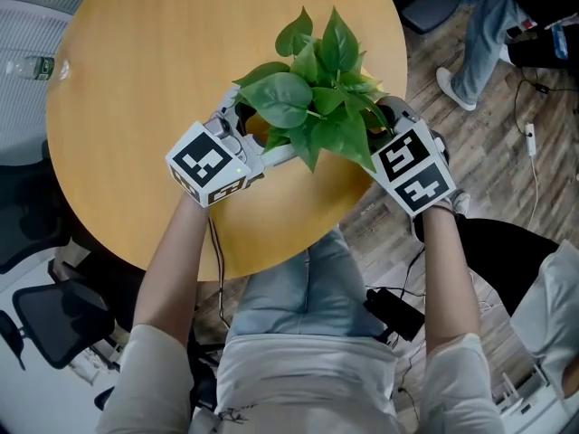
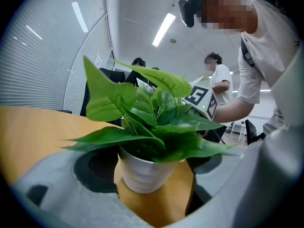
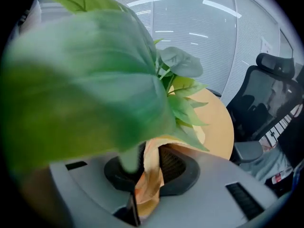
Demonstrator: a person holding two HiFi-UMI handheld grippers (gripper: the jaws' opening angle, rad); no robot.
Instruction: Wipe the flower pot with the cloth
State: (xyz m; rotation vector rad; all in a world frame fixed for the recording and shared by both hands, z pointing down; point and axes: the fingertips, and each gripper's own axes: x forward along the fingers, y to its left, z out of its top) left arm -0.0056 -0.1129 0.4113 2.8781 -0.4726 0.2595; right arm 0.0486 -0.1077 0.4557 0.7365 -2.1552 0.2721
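Note:
A leafy green plant [image 1: 317, 98] stands in a white ribbed flower pot [image 2: 142, 172] near the front edge of the round wooden table [image 1: 145, 89]. In the head view the leaves hide the pot. My left gripper [image 1: 256, 134] is at the pot's left side and stands open, with the pot between its wide-set pads [image 2: 97, 167]. My right gripper [image 1: 391, 116] is at the plant's right side, under the leaves. It is shut on a tan-orange cloth [image 3: 148, 194], which hangs crumpled between its jaws. A large blurred leaf [image 3: 85, 89] fills most of the right gripper view.
A clear water bottle [image 1: 36, 66] lies at the table's far left edge. Black office chairs [image 3: 270, 94] stand around the table. Someone's legs [image 1: 479, 34] are at the back right, and other people [image 2: 218, 80] stand in the room behind. Cables lie on the wooden floor [image 1: 534, 143].

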